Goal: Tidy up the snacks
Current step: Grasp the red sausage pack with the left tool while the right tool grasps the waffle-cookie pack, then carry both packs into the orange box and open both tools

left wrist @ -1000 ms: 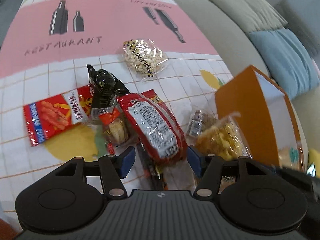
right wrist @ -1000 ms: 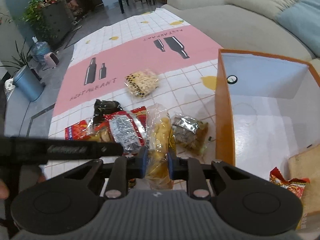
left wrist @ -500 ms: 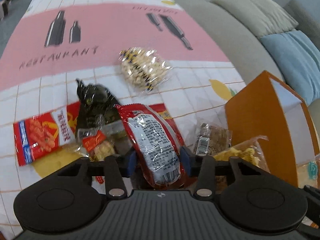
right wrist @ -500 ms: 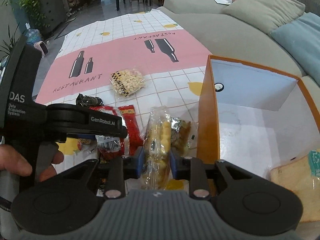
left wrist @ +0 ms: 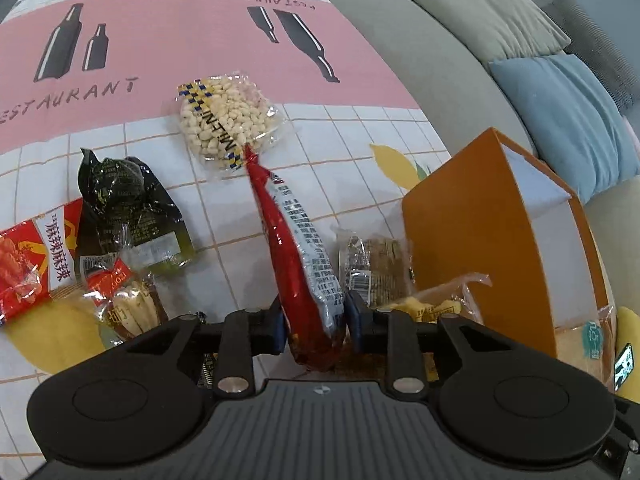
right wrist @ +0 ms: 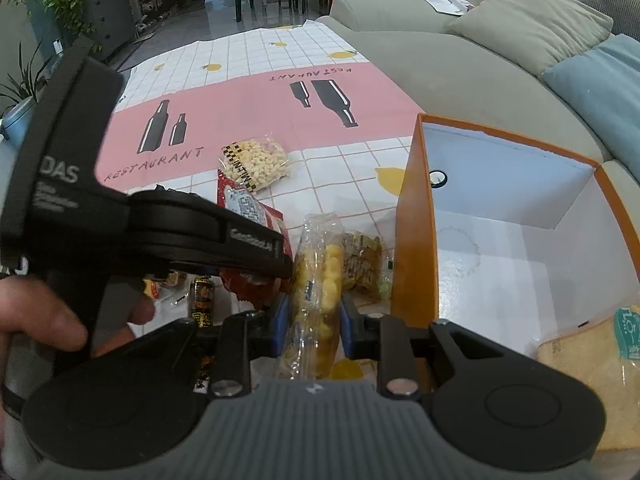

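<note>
Orange box [right wrist: 414, 216] holds bread pack [right wrist: 592, 376]; left tool [left wrist: 314, 322] clamps red packet [left wrist: 304, 264], right tool [right wrist: 310, 326] yellow packet [right wrist: 320, 276].

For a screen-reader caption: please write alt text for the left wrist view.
The left hand-held gripper pinches a red snack packet above a printed tablecloth strewn with snack bags, beside an orange box and a grey sofa.

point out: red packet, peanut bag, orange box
red packet [left wrist: 308, 268], left wrist view, printed mid-body.
peanut bag [left wrist: 224, 120], left wrist view, centre of the bag.
orange box [right wrist: 414, 232], right wrist view, near outer wall.
</note>
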`<state>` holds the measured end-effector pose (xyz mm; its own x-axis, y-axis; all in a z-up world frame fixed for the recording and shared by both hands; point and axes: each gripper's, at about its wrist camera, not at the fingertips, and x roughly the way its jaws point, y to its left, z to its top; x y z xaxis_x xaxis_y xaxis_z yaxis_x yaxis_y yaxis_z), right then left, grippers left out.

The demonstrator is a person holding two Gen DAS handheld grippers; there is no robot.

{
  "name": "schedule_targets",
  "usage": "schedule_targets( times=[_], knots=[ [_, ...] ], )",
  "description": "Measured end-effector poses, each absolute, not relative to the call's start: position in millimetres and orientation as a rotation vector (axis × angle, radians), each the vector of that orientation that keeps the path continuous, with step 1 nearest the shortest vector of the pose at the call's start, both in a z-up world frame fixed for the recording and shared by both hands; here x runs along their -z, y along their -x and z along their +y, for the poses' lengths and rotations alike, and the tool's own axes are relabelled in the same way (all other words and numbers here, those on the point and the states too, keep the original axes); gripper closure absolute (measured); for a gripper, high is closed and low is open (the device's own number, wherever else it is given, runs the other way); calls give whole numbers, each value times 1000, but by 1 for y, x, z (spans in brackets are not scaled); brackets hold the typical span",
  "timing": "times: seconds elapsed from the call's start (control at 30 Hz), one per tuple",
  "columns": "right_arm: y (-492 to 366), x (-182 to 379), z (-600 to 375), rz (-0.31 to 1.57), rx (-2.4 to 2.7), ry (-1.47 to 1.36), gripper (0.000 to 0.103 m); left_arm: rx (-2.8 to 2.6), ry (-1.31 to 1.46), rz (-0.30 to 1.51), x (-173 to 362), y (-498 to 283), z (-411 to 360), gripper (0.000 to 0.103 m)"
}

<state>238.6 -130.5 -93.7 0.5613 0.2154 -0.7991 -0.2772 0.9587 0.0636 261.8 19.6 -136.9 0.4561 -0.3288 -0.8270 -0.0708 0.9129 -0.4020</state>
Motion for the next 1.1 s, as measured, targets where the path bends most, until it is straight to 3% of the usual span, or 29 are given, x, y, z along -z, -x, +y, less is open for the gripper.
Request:
schedule_targets(
  times=[0.67, 1.1],
  knots=[
    [-192, 41, -153, 819, -357, -75, 85, 122, 286, 991, 42, -170, 31, 73],
    [-144, -17, -253, 662, -168, -232, 85, 420, 203, 945, -16, -156, -66, 73]
  ],
)
